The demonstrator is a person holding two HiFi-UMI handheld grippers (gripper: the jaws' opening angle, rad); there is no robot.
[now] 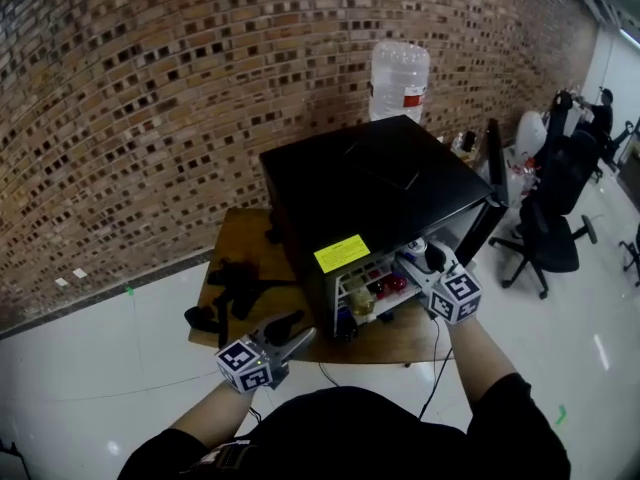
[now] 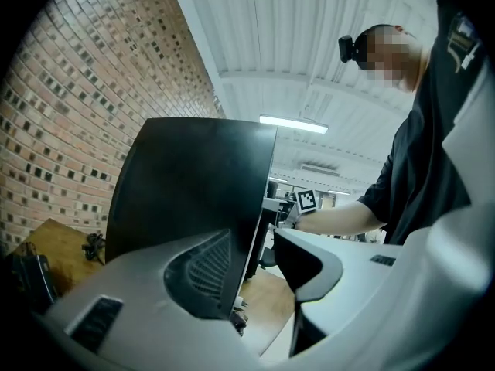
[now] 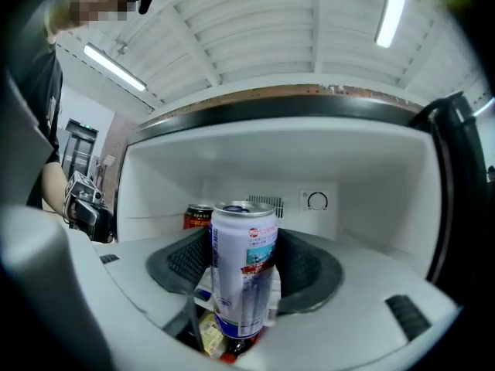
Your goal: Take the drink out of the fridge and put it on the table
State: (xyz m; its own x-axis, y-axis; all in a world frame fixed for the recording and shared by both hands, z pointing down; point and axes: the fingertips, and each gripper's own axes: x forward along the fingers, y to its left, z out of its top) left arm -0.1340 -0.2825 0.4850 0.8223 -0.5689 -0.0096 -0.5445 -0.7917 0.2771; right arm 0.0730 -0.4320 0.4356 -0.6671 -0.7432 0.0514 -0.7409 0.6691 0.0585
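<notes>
A small black fridge (image 1: 370, 183) stands on a wooden table (image 1: 240, 243) with its door (image 1: 482, 230) swung open to the right. My right gripper (image 1: 422, 260) reaches into the upper shelf. In the right gripper view its pads press both sides of a tall white-and-blue drink can (image 3: 244, 273), which stands upright. A red can (image 3: 198, 216) sits behind it at the left. My left gripper (image 1: 295, 330) hangs open and holds nothing near the table's front edge, left of the fridge. In the left gripper view the fridge's black side (image 2: 193, 184) fills the middle.
Black tools (image 1: 235, 288) lie on the table left of the fridge. The lower fridge shelves hold bottles and packets (image 1: 375, 288). A large water bottle (image 1: 398, 80) stands behind the fridge. An office chair (image 1: 550, 228) is at the right. The floor is white and glossy.
</notes>
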